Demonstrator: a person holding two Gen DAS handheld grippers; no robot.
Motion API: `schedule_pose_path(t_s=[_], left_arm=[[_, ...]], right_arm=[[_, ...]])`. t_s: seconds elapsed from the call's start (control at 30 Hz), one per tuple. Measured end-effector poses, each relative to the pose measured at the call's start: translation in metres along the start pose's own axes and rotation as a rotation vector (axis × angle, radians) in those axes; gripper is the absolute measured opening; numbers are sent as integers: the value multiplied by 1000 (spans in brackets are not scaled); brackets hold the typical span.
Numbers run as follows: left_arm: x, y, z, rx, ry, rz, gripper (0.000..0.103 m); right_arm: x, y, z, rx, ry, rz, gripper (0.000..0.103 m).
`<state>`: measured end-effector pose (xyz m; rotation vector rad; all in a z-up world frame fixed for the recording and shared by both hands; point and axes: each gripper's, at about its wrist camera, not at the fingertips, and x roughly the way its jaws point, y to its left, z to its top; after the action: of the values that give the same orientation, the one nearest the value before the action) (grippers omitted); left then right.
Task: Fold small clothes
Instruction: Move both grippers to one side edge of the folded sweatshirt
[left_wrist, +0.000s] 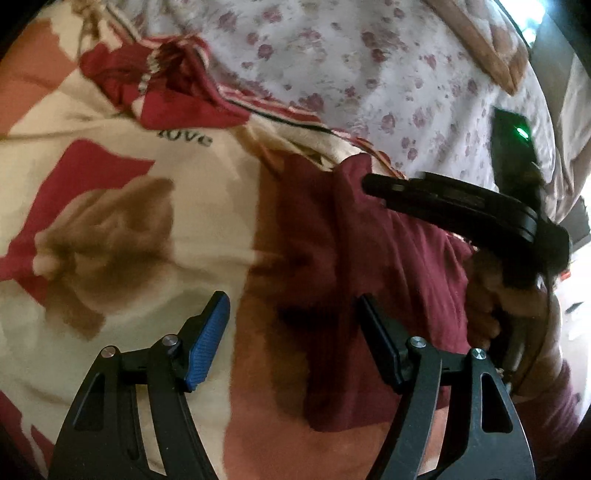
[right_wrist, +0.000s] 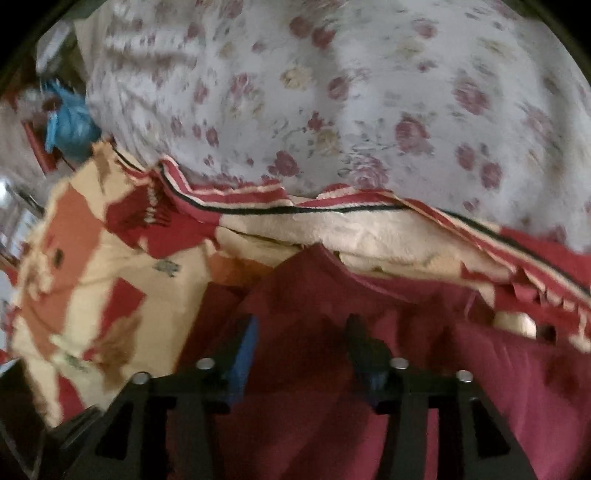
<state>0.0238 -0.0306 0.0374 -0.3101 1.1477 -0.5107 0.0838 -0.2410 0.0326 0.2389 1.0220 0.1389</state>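
Note:
A small maroon garment (left_wrist: 369, 258) lies on a cream, red and brown patterned blanket (left_wrist: 110, 221). My left gripper (left_wrist: 291, 306) is open and empty, hovering just above the garment's left edge. My right gripper (right_wrist: 301, 328) is open, its fingers low over the maroon garment (right_wrist: 332, 387); nothing sits between them. The right gripper also shows side-on in the left wrist view (left_wrist: 461, 206), over the garment's far right part, with the person's hand under it.
The patterned blanket (right_wrist: 92, 277) has a striped, fringed edge (right_wrist: 295, 210). A white sheet with pink flowers (right_wrist: 351, 92) covers the bed behind. A black device with a green light (left_wrist: 513, 140) lies on the sheet. A blue object (right_wrist: 68, 125) sits far left.

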Motion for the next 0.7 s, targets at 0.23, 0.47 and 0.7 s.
schedule_pose_path(t_s=[0.23, 0.47, 0.7], left_arm=[[1, -10, -5, 43, 19, 5, 72], [3, -11, -6, 58, 24, 17, 72], [1, -24, -9, 98, -6, -5, 72]], right_arm=[[12, 64, -14, -160, 81, -23, 68], [60, 88, -12, -282, 106, -214, 68], [6, 48, -22, -201, 5, -89, 21]])
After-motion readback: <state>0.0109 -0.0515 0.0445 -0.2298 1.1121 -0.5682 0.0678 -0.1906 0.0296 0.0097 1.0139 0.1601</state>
